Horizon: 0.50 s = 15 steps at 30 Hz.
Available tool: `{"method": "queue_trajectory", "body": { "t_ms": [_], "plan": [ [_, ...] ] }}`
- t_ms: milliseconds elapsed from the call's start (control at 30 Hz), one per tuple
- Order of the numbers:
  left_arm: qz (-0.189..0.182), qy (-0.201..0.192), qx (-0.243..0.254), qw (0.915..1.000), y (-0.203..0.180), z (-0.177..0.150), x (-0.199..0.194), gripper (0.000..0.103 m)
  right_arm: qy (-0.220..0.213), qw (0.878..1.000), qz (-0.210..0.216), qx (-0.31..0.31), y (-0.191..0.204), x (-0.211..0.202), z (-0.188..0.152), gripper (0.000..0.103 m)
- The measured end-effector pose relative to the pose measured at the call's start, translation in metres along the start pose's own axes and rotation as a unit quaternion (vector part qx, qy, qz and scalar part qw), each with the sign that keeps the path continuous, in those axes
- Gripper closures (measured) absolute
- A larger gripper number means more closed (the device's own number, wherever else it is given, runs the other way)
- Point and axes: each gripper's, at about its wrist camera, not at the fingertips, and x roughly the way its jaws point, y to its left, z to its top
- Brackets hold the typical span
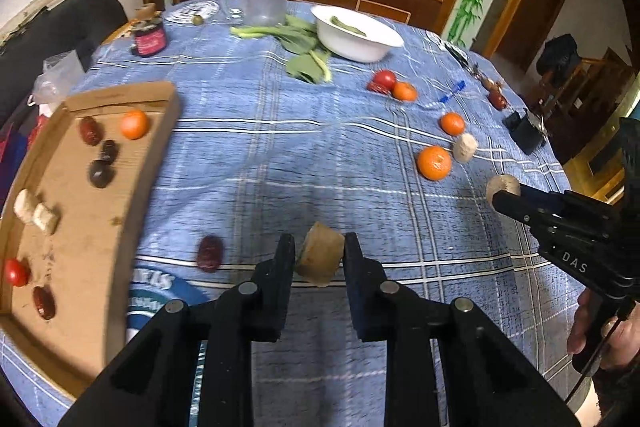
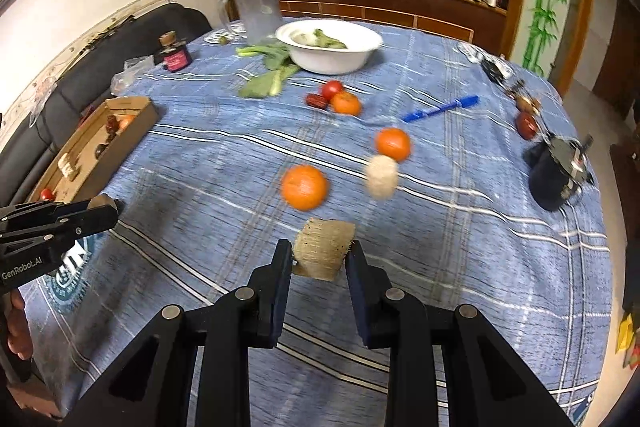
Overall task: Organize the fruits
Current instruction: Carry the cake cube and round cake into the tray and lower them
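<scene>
Clearly, both tongs were loaded. The left gripper (image 1: 319,259) had its jaws closed on a pale tan, short cylindrical chunk (image 1: 320,259), maybe peeled sugarcane or a root, I could not tell which. The right gripper (image 2: 319,255) pinched a similar fibrous block (image 2: 325,249); in the left wrist view that second tool showed at 3 o'clock, its piece (image 1: 502,187) at the tip.

The relation that mattered was the cardboard tray (image 1: 160,99). From the left tongs it lay at 9 to 10 o'clock, near, with its near wall running away toward 11 o'clock. From the right tongs it sat at 10 o'clock, well apart, beyond the other tool (image 2: 100,213). So the left hand was plainly nearer.

Inside the tray, two matching pale pieces (image 1: 34,213) rested together by its left wall, apart from the dark red dates (image 1: 90,131), a small tomato (image 1: 16,273) and a mandarin (image 1: 135,124). I judged that the held chunk belonged beside those two, which called for a sweep leftward over the tray's wall.

More mandarins (image 1: 434,163) and another pale piece (image 1: 465,147) waited on the blue checked cloth (image 1: 280,155) at 1 to 2 o'clock.
</scene>
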Motion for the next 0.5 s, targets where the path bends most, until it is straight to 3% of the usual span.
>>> {"method": "queue_trajectory", "body": {
  "t_ms": [500],
  "plan": [
    [0.044, -0.043, -0.058, 0.9964, 0.094, -0.001, -0.058, 0.079, -0.009, 0.996, 0.057, -0.073, 0.115, 0.018, 0.047, 0.074]
  ]
}}
